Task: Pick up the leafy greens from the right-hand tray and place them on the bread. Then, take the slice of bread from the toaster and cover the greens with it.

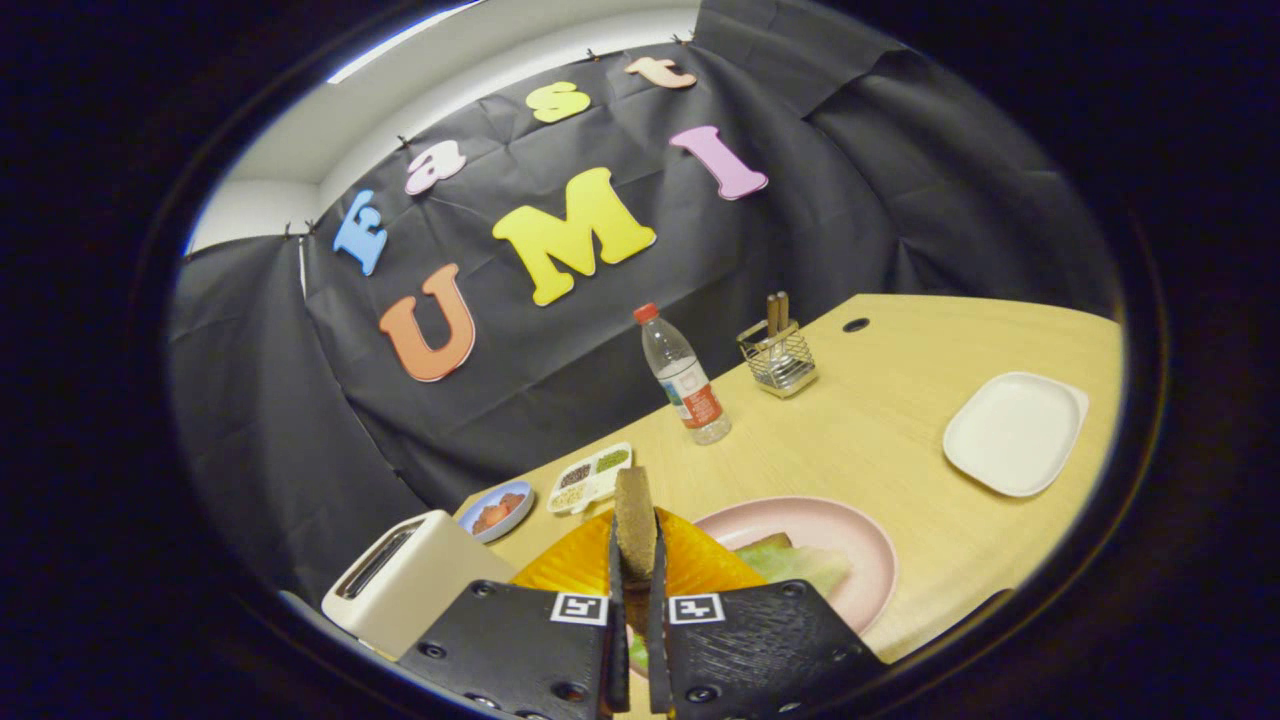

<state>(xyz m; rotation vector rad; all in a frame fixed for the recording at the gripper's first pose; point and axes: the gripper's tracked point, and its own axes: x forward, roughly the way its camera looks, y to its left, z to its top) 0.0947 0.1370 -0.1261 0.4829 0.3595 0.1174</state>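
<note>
My gripper point(634, 560) is shut on a brown slice of bread point(634, 520), which stands upright on its edge between the two fingers, lifted above the table. Left of the fingers sits the white toaster point(400, 578), its slot showing dark. Just beyond the fingers lies an orange plate point(570, 568), partly hidden by them. To its right a pink plate point(830, 530) holds pale green leafy greens point(795, 562); whether bread lies under them is hidden.
A white square tray point(1015, 432) lies at the right of the wooden table point(900, 440). Farther back stand a water bottle point(685, 378) and a wire holder point(778, 358). A small blue bowl point(497, 510) and a divided tray of seeds point(590, 478) sit behind the toaster.
</note>
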